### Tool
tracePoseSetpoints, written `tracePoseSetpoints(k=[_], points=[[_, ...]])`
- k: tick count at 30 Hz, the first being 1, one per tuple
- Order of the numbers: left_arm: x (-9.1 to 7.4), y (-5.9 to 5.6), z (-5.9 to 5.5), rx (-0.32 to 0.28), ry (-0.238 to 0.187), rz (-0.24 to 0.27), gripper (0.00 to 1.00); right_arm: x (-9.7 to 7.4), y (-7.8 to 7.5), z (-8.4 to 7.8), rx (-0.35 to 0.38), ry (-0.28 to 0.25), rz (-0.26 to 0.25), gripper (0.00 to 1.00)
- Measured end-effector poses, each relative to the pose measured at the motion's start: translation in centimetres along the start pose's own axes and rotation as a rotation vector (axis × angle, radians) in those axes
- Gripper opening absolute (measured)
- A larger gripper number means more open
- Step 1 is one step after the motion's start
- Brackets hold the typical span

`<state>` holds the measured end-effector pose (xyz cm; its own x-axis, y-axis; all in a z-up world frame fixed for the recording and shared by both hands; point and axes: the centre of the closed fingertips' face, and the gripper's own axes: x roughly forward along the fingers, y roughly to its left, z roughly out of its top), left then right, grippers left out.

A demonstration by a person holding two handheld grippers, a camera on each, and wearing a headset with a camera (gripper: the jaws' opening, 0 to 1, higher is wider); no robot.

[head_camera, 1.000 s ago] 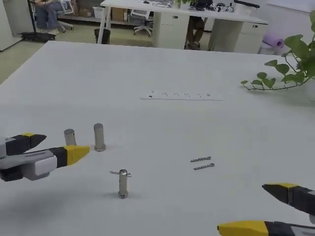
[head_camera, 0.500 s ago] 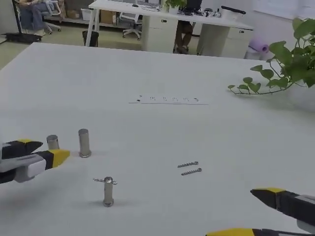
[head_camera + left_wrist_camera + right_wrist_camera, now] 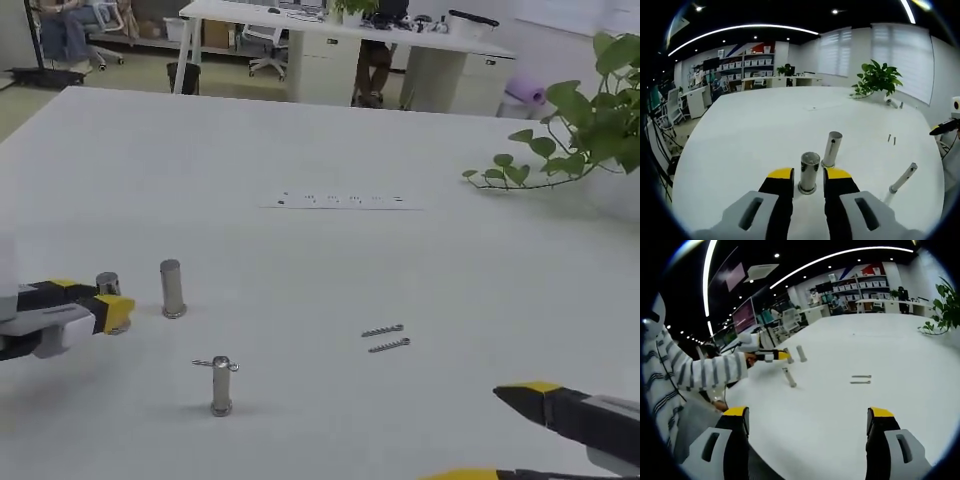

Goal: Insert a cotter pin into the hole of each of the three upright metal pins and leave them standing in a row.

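Note:
Three upright metal pins stand at the table's left. My left gripper [image 3: 92,298] [image 3: 809,181] is open, its yellow jaws closely flanking the leftmost pin [image 3: 107,284] [image 3: 808,172], with thin gaps on both sides. The second pin [image 3: 171,288] [image 3: 831,149] stands bare just to the right. The third pin [image 3: 221,386] [image 3: 903,178], nearer me, has a cotter pin [image 3: 215,365] through its top. Two loose cotter pins [image 3: 385,338] [image 3: 860,379] lie side by side mid-table. My right gripper [image 3: 470,437] [image 3: 807,425] hangs wide open at the near right, holding nothing.
A white strip with small marks [image 3: 340,202] lies further back on the white table [image 3: 330,260]. A leafy plant [image 3: 585,120] stands at the far right edge. Desks and chairs stand beyond the table. A striped sleeve [image 3: 700,377] holds the left gripper.
The left gripper has drawn back so that its jaws now sit on either side of the leftmost pin. The right gripper has stayed open at the near right. The camera shifted.

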<state>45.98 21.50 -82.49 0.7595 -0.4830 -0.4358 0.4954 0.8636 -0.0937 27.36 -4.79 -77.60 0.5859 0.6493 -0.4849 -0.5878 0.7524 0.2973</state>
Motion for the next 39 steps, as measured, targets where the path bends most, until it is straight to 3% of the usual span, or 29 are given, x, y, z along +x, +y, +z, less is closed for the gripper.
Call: tracePoseSetpoints(k=[1, 2, 7, 13, 15, 16, 19, 24, 34, 37, 39], points=[[0.0, -0.2, -0.1, 0.007, 0.008, -0.015, 0.12, 0.0, 0.0, 0.0, 0.002, -0.001, 0.001, 0.99], [0.0, 0.3, -0.2, 0.015, 0.018, 0.005, 0.13, 0.1, 0.1, 0.0, 0.005, -0.001, 0.004, 0.99], [0.3, 0.4, -0.3, 0.000, 0.024, -0.022, 0.12, 0.5, 0.4, -0.3, 0.017, 0.004, 0.018, 0.99], [0.4, 0.4, -0.3, 0.022, 0.027, -0.029, 0.11, 0.8, 0.4, -0.5, 0.020, 0.012, 0.019, 1.00], [0.4, 0.5, -0.3, 0.019, 0.025, -0.024, 0.11, 0.8, 0.5, -0.5, 0.022, 0.010, 0.022, 1.00], [0.4, 0.5, -0.3, -0.019, 0.033, -0.007, 0.11, 0.8, 0.5, -0.5, 0.023, 0.007, 0.022, 1.00], [0.2, 0.7, -0.1, -0.043, 0.026, 0.008, 0.11, 0.8, 0.6, -0.5, 0.022, 0.011, 0.022, 1.00], [-0.4, 0.7, -0.2, -0.034, 0.040, 0.013, 0.10, 0.9, 0.7, -0.6, 0.034, 0.011, 0.023, 1.00], [-2.7, 0.2, 1.4, -0.064, 0.011, 0.006, 0.10, 1.0, 0.9, -0.2, 0.013, 0.007, 0.022, 1.00], [-3.6, -0.3, 1.9, -0.131, 0.013, -0.005, 0.10, 1.1, 1.1, -0.3, 0.009, 0.008, 0.030, 1.00], [-4.2, -0.6, 2.4, -0.114, 0.002, -0.005, 0.10, 1.2, 1.3, -0.2, 0.013, 0.002, 0.041, 1.00]])
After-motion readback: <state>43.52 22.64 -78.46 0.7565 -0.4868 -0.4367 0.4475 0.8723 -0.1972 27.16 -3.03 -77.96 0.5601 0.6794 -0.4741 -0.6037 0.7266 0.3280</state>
